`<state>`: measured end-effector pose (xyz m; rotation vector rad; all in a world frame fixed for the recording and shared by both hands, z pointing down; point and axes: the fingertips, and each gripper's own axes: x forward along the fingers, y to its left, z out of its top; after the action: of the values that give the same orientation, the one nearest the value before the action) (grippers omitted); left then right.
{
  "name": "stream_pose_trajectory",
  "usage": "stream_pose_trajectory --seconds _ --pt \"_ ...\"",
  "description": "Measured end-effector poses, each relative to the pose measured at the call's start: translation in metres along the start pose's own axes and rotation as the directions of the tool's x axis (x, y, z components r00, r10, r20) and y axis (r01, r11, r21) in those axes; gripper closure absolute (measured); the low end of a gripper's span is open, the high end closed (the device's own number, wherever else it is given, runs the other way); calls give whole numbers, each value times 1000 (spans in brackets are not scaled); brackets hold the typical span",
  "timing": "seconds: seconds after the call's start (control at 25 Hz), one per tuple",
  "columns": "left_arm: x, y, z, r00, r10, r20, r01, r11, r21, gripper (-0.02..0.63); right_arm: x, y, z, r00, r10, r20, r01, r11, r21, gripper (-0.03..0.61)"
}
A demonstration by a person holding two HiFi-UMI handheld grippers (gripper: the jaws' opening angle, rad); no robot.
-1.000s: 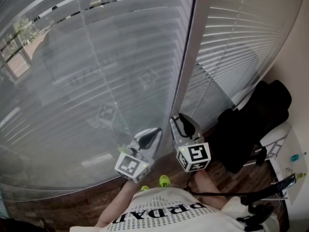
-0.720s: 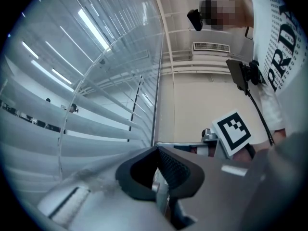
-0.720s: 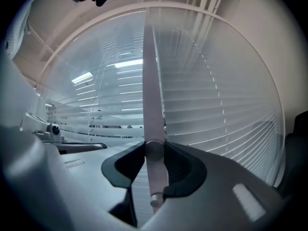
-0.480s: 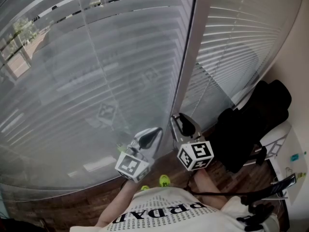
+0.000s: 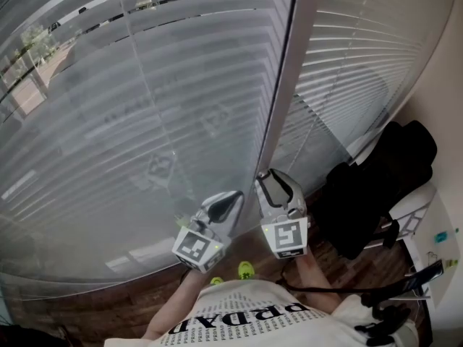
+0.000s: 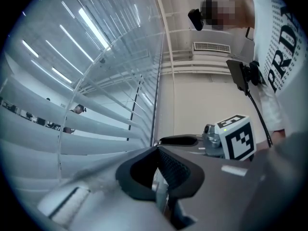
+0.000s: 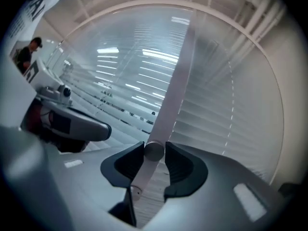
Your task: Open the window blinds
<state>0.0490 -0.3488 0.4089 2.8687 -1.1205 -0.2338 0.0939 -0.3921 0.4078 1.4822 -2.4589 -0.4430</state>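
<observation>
right gripper (image 5: 277,186) level, nose at the foot of the window post (image 5: 289,85). tilt wand (image 7: 153,151) stands between its pads, knob end right at the pad faces. jaws have just been opening: grip slackened, pads beside the knob, no squeeze that I can see. left gripper (image 5: 232,196) just to its left, jaws closed together, nothing between them. blinds (image 5: 181,92) straight ahead of both tools, slats down over the glass, second panel right of the post. thin clear rod (image 6: 60,146) hangs left of the left gripper
</observation>
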Motion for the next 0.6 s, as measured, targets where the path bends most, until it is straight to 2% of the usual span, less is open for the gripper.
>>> stream_pose_trajectory --seconds 0.08,0.16,0.24,0.36,0.6 --pt "0 0 0 1000 -1 2 1 1000 1 621 0 2 0 999 -17 -30 13 991 -132 431" --pt "1 -1 0 1000 -3 0 3 1000 1 621 2 6 -1 999 -32 -41 20 966 -259 430" --pt "2 -2 -1 1000 -6 -1 6 1000 0 621 3 9 0 998 -46 -38 31 939 -343 431" --pt "2 -3 -1 1000 -8 -2 8 1000 -3 621 3 10 0 998 -61 -30 45 929 -368 443" --pt "2 0 -1 1000 -3 -1 3 1000 -5 621 3 8 0 998 -56 -19 47 949 -311 445"
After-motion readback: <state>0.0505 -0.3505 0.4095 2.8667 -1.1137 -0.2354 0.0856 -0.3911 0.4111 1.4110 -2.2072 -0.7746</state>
